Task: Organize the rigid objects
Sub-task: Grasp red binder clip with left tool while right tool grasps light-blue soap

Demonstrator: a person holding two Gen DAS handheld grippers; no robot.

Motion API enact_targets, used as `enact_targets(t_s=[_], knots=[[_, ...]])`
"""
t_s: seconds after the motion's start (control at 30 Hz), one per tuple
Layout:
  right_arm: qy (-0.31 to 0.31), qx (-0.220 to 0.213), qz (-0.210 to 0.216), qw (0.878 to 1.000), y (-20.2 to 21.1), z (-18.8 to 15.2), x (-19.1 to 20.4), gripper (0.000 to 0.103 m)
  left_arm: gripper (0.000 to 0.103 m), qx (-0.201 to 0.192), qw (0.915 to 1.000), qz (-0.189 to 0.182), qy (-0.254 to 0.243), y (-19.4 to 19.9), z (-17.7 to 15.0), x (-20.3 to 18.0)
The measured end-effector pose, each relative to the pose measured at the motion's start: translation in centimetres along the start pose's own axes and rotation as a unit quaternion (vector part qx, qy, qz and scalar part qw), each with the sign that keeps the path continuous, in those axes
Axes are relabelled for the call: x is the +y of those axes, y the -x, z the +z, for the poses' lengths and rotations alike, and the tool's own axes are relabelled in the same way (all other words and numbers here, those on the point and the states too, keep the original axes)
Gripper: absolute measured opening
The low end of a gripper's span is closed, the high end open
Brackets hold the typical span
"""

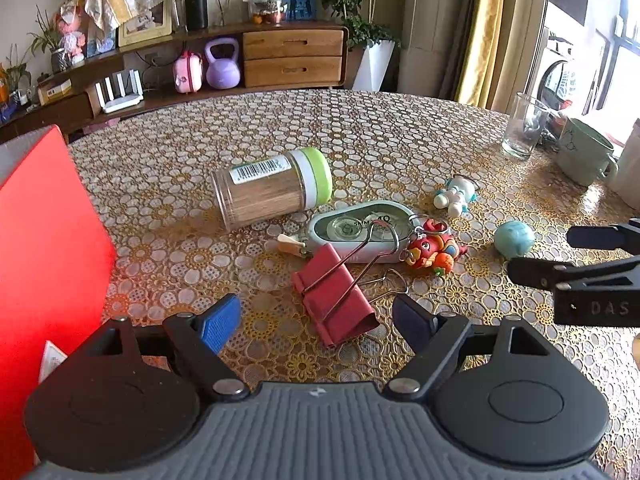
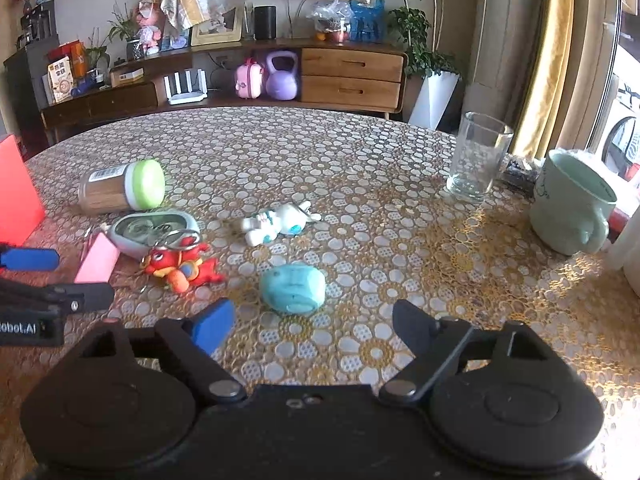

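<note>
My left gripper [image 1: 316, 320] is open just above the table, with a red binder clip [image 1: 336, 300] lying between its fingers, untouched. Beyond the clip lie a correction-tape dispenser [image 1: 360, 228], a toothpick jar [image 1: 272, 190] on its side with a green lid, a red toy keychain [image 1: 432, 250] and a white toy figure [image 1: 456, 196]. My right gripper [image 2: 312, 320] is open too, and a teal lump [image 2: 292, 288] sits just ahead of its fingertips, not gripped. The right gripper [image 1: 560, 254] also shows at the right edge of the left wrist view, beside the teal lump [image 1: 514, 238].
A red box [image 1: 48, 240] stands close on the left. At the table's right side are an empty glass [image 2: 478, 156], a pale green mug [image 2: 572, 204] and a white container [image 2: 628, 252]. A sideboard runs along the wall behind the table.
</note>
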State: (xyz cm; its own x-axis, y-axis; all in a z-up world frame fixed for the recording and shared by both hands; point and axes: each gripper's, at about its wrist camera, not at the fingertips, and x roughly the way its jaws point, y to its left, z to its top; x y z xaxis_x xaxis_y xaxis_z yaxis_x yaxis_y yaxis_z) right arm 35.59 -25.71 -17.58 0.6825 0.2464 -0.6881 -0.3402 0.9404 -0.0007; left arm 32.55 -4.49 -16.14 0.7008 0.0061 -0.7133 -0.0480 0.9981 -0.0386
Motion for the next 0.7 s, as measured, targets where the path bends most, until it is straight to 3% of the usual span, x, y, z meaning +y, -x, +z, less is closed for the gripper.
enact_targets(t_s=[0.17, 0.33, 0.4, 0.7], knots=[[-0.012, 0.003, 0.003, 1.000, -1.0, 0.2, -0.1, 0.079, 0.080, -0.004, 1.0000, -0.001, 0.001, -0.5, 0.1, -0.1], [-0.008, 0.000, 0.003, 1.000, -1.4, 0.5, 0.3, 0.073, 0.056, -0.013, 0.9999, -0.007, -0.002, -0.5, 0.3, -0.1], [-0.006, -0.001, -0.001, 1.000, -1.5, 0.5, 0.5, 0.071, 0.042, -0.014, 0.9998, -0.013, -0.006, -0.5, 0.4, -0.3], [-0.013, -0.011, -0.016, 1.000, -1.3, 0.5, 0.5, 0.041, 0.035, -0.018, 0.9992, -0.007, -0.036, -0.3, 0.4, -0.9]])
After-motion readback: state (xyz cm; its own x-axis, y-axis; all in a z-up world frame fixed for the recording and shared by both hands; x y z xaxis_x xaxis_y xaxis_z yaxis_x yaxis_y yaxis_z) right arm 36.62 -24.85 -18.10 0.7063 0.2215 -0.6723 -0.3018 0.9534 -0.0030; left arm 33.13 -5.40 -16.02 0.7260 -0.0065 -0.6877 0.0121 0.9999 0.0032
